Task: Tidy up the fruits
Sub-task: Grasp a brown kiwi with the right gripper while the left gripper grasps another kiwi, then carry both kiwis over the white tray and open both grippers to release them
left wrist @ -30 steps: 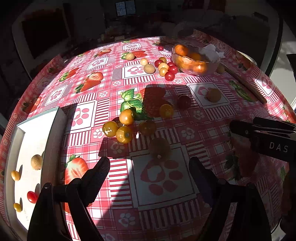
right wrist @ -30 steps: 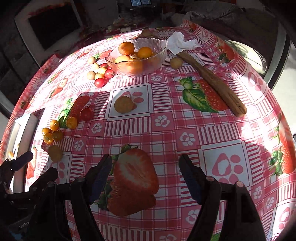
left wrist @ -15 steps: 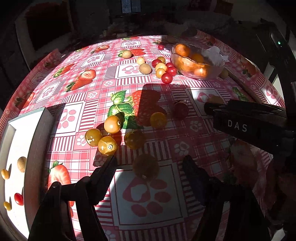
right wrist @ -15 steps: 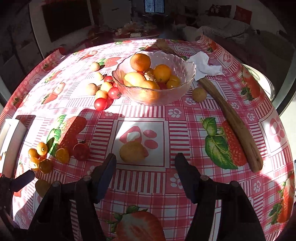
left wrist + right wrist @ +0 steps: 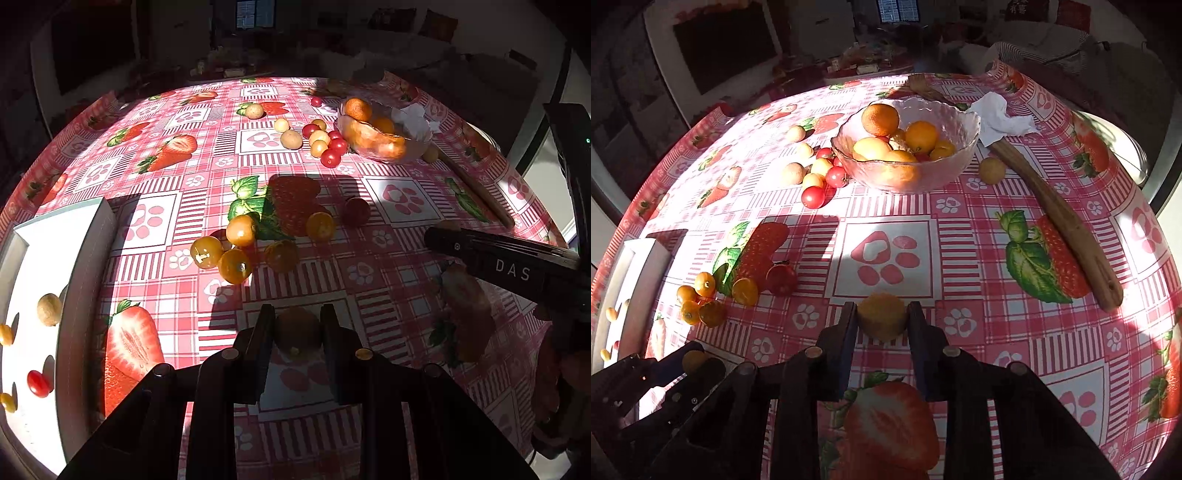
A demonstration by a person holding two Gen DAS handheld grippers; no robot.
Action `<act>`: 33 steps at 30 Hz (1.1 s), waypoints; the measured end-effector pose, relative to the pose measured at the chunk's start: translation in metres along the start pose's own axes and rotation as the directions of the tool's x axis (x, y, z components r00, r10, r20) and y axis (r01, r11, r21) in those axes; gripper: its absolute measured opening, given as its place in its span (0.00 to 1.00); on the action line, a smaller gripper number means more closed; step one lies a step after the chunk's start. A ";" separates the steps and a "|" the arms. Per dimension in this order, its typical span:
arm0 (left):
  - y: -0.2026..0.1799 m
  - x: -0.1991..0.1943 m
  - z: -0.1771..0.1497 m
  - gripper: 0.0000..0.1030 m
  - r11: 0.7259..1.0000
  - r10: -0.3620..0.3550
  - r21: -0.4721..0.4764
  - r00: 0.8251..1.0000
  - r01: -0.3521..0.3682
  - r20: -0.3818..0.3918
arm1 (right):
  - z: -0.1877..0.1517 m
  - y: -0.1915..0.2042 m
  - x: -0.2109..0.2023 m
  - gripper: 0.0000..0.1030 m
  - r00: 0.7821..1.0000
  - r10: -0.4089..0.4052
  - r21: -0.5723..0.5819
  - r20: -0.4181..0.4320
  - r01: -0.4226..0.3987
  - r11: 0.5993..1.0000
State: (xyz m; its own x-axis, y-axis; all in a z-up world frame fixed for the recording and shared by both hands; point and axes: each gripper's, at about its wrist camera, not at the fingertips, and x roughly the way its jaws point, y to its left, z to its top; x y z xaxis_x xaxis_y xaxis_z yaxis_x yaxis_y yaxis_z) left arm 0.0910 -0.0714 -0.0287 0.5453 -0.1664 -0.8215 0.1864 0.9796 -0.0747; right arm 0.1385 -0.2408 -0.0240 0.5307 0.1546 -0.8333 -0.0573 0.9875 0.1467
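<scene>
On the worktop (image 5: 960, 229), the bowl (image 5: 905, 147) of fruit sits at 12 o'clock. Loose fruit (image 5: 816, 173) lies at its 9 o'clock, a wooden utensil (image 5: 1060, 221) at 3 o'clock. The tray (image 5: 635, 280) holding small fruit occupies the worktop's 9 o'clock edge.

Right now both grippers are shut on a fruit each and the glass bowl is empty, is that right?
Not quite. The glass bowl is not empty: the right wrist view shows it holding oranges and other small fruit. The rest stands: the left gripper and right gripper each clamp a fruit.
</scene>
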 end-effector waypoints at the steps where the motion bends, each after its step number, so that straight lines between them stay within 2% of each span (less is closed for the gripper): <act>1: 0.002 -0.003 -0.002 0.26 1.000 -0.001 0.000 1.000 0.001 0.000 | -0.004 0.000 -0.004 0.29 1.000 0.009 0.007 -0.003 -0.009 1.000; 10: 0.029 -0.041 -0.023 0.26 1.000 0.002 0.002 1.000 -0.002 0.014 | -0.044 0.009 -0.030 0.29 0.997 0.067 0.046 -0.037 -0.065 0.997; 17: 0.062 -0.069 -0.038 0.26 0.999 0.024 -0.034 0.999 -0.023 0.043 | -0.060 0.031 -0.045 0.29 0.996 0.070 0.019 -0.053 -0.069 0.997; 27: 0.124 -0.110 -0.064 0.26 0.991 0.100 -0.104 0.990 -0.090 0.096 | -0.064 0.101 -0.057 0.29 0.990 0.120 -0.074 -0.076 -0.125 0.989; 33: 0.171 -0.125 -0.087 0.26 0.974 0.171 -0.168 0.980 -0.153 0.098 | -0.066 0.161 -0.060 0.29 0.982 0.167 -0.145 -0.094 -0.179 0.973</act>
State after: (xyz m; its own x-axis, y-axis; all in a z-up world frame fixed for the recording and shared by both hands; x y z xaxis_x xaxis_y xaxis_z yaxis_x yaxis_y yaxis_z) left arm -0.0162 0.1270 0.0120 0.6467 -0.0066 -0.7628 -0.0391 0.9984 -0.0418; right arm 0.0416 -0.0889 0.0139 0.4317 0.3190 -0.8437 -0.2738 0.9376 0.2144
